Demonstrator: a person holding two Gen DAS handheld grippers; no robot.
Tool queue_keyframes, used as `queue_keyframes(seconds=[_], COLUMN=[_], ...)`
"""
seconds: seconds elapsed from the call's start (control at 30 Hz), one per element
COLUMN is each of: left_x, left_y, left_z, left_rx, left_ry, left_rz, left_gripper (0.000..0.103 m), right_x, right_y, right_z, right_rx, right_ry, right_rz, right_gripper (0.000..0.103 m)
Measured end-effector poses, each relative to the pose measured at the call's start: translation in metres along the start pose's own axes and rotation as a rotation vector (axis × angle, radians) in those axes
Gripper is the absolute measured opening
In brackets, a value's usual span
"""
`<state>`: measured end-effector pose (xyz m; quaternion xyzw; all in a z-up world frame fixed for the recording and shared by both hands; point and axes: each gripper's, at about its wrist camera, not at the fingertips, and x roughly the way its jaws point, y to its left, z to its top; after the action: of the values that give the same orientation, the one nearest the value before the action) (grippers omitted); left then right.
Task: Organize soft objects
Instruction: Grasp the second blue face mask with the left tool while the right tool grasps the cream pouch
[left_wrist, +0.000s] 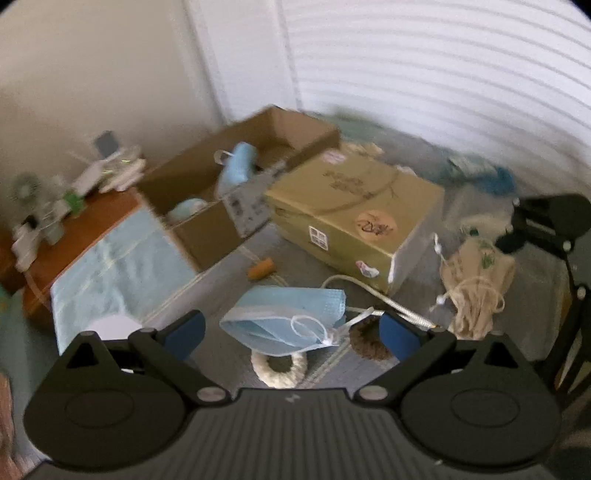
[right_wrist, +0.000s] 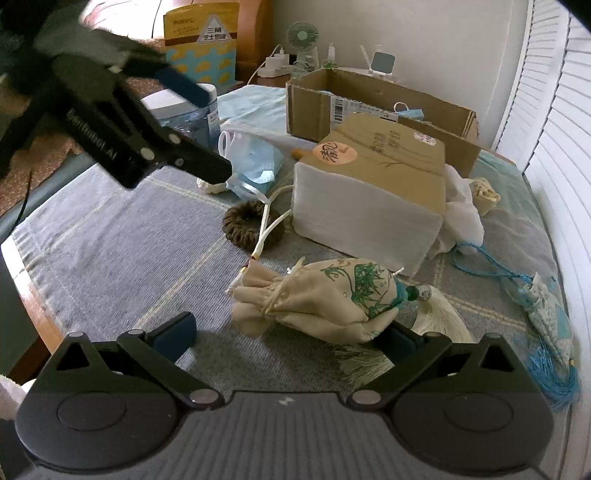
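Observation:
A light blue face mask (left_wrist: 284, 325) lies on the grey striped cloth (right_wrist: 110, 236), between the spread fingers of my left gripper (left_wrist: 291, 328), which is open. Under the mask a white scrunchie (left_wrist: 279, 369) peeks out, and a brown scrunchie (left_wrist: 369, 343) lies to its right. In the right wrist view my right gripper (right_wrist: 288, 336) is open around a beige drawstring pouch (right_wrist: 332, 299) with a green bamboo print. The left gripper (right_wrist: 212, 134) hovers over the mask (right_wrist: 255, 162). Behind it, an open cardboard box (right_wrist: 369, 99) holds more blue masks.
A closed yellow-brown box (right_wrist: 369, 184) stands mid-cloth with white fabric (right_wrist: 461, 214) behind it. A blue-tasselled sachet (right_wrist: 550, 317) and cord lie at the right near louvred shutters (right_wrist: 554, 129). A water jug (right_wrist: 184, 114), a blue towel (left_wrist: 110, 266) and a cluttered bedside table (left_wrist: 74, 221) sit to the left.

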<state>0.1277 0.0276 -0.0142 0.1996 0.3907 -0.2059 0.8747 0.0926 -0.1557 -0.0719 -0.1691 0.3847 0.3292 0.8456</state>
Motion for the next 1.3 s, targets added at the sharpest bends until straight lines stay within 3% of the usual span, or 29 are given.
queue_keyframes(seconds=[0.13,0.57,0.8,0.97,1.3], left_x=[0.017,0.072,0.087,0.098,0.073], left_y=[0.017,0.017,0.025,0.033,0.027], left_z=[0.020,0.033,0.035,0.032,0.026], left_rx=[0.027,0.178,0.149,0.098,0.089], left_ry=[0.098,0.331,0.360,0.377,0.320], left_rz=[-0.110,-0.188,-0.235,-0.262,-0.237], left_gripper=[0.100,0.100,0.098,0.084,0.075], right_x=[0.000,-0.002,-0.002,-0.002,-0.008], right_y=[0.000,0.000,0.000,0.001,0.003], right_z=[0.000,-0.002,-0.003,-0.003,0.003], right_rx=[-0.001,-0.011,-0.010,-0.007,0.013], right_ry=[-0.001,-0.012,-0.013,-0.014,-0.009], right_rz=[0.001,0.010,0.008,0.005,-0.050], right_gripper=[0.103,0.103,0.103,0.103,0.103])
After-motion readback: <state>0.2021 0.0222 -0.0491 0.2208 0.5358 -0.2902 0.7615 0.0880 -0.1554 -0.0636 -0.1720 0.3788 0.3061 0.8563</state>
